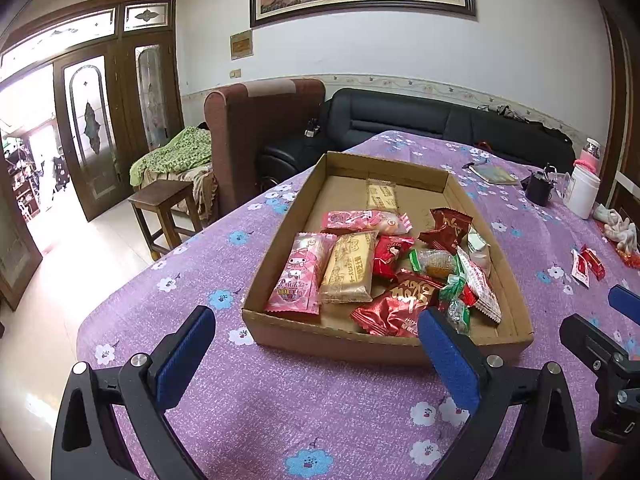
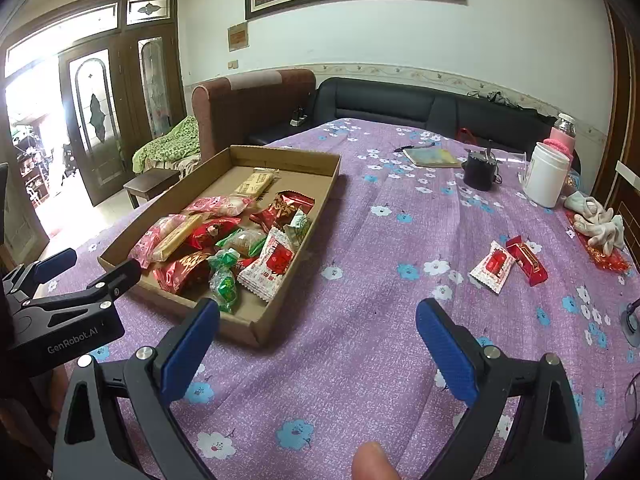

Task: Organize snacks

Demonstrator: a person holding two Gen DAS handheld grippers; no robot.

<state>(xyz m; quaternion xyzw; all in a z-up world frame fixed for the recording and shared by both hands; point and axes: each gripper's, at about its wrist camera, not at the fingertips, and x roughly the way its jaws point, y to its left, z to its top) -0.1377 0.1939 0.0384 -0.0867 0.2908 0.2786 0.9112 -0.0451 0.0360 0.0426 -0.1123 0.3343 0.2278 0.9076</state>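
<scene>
A shallow cardboard tray (image 1: 276, 336) (image 2: 320, 196) lies on the purple flowered tablecloth and holds several wrapped snacks: pink, tan, red and green packets. Two snacks lie loose on the cloth to its right: a white-and-red packet (image 2: 492, 266) (image 1: 579, 270) and a red bar (image 2: 527, 260) (image 1: 594, 263). My left gripper (image 1: 316, 340) hovers open just in front of the tray's near wall, nothing between its blue pads. My right gripper (image 2: 318, 340) is open over bare cloth right of the tray, well short of the loose snacks. The right gripper (image 1: 600, 328) also shows in the left wrist view.
At the far right stand a white jar (image 2: 546, 178), a pink bottle (image 2: 563, 136), a black cup (image 2: 479, 174), a booklet with a pen (image 2: 430, 157) and white gloves (image 2: 598, 226). A fingertip (image 2: 372, 462) shows at the bottom. Sofas and a stool (image 1: 166, 210) stand beyond the table.
</scene>
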